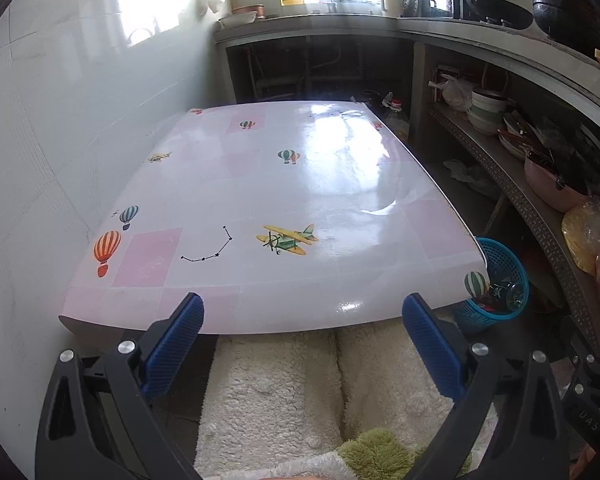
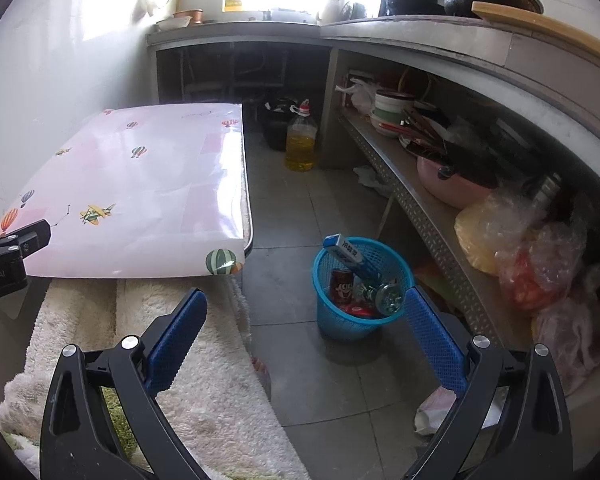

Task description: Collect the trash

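Both tongs spread empty, glossy pink table [image 1: 260,184], blue trash basket [image 2: 356,320] on tiled floor [image 2: 332,380]

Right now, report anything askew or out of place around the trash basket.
A long blue-and-white box leans tilted across the blue basket, one end poking past the rim instead of lying inside. A crumpled white scrap lies loose on the floor under the shelf.
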Motion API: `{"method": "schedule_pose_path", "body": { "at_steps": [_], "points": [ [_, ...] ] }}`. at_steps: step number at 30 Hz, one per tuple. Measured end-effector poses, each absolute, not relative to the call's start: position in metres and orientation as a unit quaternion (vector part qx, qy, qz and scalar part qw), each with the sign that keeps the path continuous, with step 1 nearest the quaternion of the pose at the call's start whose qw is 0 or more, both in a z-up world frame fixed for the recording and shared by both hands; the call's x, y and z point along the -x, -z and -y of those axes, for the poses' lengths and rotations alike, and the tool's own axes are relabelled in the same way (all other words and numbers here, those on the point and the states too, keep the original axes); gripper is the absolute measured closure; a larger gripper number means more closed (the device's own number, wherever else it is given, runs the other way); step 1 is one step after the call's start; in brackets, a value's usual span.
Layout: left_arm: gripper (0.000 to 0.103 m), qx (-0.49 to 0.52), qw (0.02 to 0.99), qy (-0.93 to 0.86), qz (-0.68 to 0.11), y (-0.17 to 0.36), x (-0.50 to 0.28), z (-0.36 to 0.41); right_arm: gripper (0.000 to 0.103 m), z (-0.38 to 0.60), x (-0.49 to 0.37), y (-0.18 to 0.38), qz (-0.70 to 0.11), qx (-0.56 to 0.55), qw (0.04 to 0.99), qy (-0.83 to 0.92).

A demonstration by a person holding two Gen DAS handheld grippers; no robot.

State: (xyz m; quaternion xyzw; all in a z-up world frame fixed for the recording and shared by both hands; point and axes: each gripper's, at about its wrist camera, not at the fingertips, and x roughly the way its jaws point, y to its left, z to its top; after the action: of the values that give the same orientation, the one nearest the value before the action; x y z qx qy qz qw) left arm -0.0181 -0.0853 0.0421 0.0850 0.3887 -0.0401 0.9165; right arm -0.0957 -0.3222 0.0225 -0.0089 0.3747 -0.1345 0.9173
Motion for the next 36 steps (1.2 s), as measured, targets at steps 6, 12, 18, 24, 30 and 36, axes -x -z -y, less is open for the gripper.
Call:
{"method": "schedule_pose_path", "body": {
  "at_steps": [6,12,18,24,30,36],
  "points": [
    [0.006,-0.089,0.913,0.035,-0.396,-0.04,0.015,0.086,0.008,0.33,0.097,-0.021,-0.378,0.006,0.914,0.147],
    [0.006,-0.094,0.913,0.039,-0.394,-0.041,0.016,0.089,0.008,0.333,0.098,-0.021,-0.382,0.004,0.911,0.152],
    [0.006,-0.095,0.914,0.04,-0.393,-0.04,0.017,0.09,0.008,0.331,0.099,-0.023,-0.381,0.004,0.912,0.152],
    [0.006,-0.097,0.913,0.042,-0.394,-0.04,0.019,0.092,0.008,0.332,0.098,-0.024,-0.378,0.002,0.913,0.153],
    [0.006,-0.095,0.911,0.052,-0.397,-0.04,0.022,0.095,0.008,0.331,0.098,-0.026,-0.377,0.005,0.913,0.154],
    [0.006,-0.095,0.912,0.055,-0.396,-0.042,0.021,0.095,0.008,0.332,0.099,-0.026,-0.375,0.004,0.913,0.157]
  ]
}}
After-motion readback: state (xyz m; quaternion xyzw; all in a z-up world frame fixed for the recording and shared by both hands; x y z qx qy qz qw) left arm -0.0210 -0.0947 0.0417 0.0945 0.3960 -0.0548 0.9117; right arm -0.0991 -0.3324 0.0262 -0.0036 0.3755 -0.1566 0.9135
